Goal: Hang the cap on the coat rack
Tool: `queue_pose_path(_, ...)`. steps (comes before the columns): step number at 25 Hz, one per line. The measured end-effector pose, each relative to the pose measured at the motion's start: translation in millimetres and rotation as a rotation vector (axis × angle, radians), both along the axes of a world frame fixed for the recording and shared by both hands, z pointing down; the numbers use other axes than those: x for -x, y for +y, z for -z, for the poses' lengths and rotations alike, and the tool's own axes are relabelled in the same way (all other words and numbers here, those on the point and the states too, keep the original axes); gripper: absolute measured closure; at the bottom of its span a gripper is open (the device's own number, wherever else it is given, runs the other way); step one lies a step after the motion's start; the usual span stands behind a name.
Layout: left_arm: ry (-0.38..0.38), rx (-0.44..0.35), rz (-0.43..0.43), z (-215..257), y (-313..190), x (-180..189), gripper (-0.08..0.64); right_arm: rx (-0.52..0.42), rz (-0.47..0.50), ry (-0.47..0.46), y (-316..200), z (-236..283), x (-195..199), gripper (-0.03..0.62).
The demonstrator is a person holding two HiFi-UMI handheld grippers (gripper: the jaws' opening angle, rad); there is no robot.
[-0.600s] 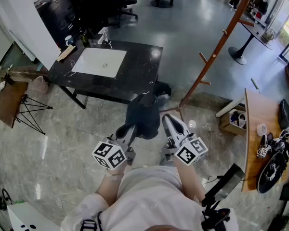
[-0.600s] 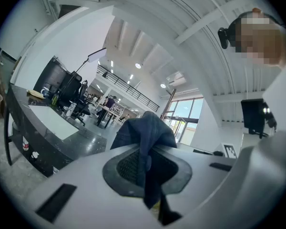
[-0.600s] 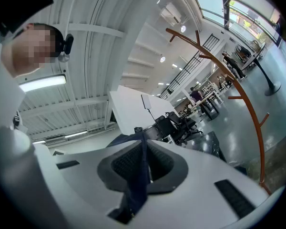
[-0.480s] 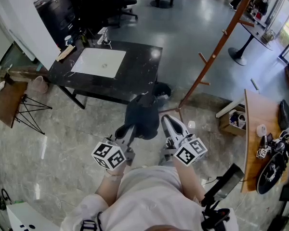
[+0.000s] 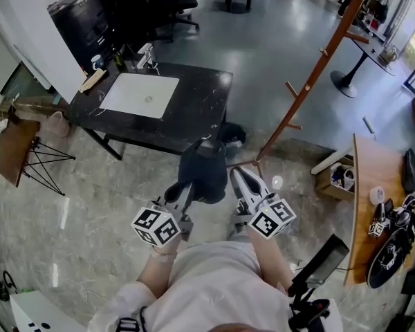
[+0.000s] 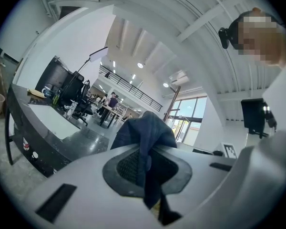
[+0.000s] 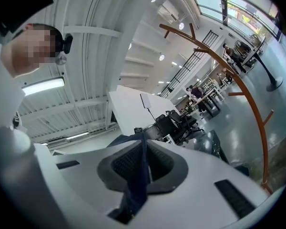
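Left gripper [image 5: 183, 189] and right gripper [image 5: 238, 180] each clamp the dark cap [image 5: 203, 173]. The coat rack [image 5: 311, 75] stands apart; hanging not yet done.

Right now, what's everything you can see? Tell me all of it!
Cap: one, dark blue, pinched between both grippers.
Coat rack: one, brown, right of the table.
Table: one, black, ahead.
Sheet: one, white, on the table.
Chairs: a few, black, far behind the table.
Desk: one, wooden, far right.
Box: one, cardboard, beside the desk.
Left gripper: white, shut on the cap.
Right gripper: white, shut on the cap.
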State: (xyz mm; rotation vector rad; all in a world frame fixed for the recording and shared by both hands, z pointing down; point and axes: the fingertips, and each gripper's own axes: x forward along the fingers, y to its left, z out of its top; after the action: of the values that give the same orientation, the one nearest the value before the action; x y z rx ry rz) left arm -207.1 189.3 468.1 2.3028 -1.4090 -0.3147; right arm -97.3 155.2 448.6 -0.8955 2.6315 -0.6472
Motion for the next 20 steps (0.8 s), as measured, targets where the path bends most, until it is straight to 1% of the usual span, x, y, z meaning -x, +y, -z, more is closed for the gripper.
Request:
queue_pose_path(8, -0.007, 0.019, 0.003, -6.1, -62.7, -18.2, 0.538, 0.025, 0.002, -0.006, -64.3, -9.4, -18.1, 0.548)
queue_pose_path(20, -0.028, 0.028, 0.026, 4.7, -180.6, -48.0, 0.538, 0.043, 0.013, -0.026, -184.4, -3.5, -52.8, 0.549)
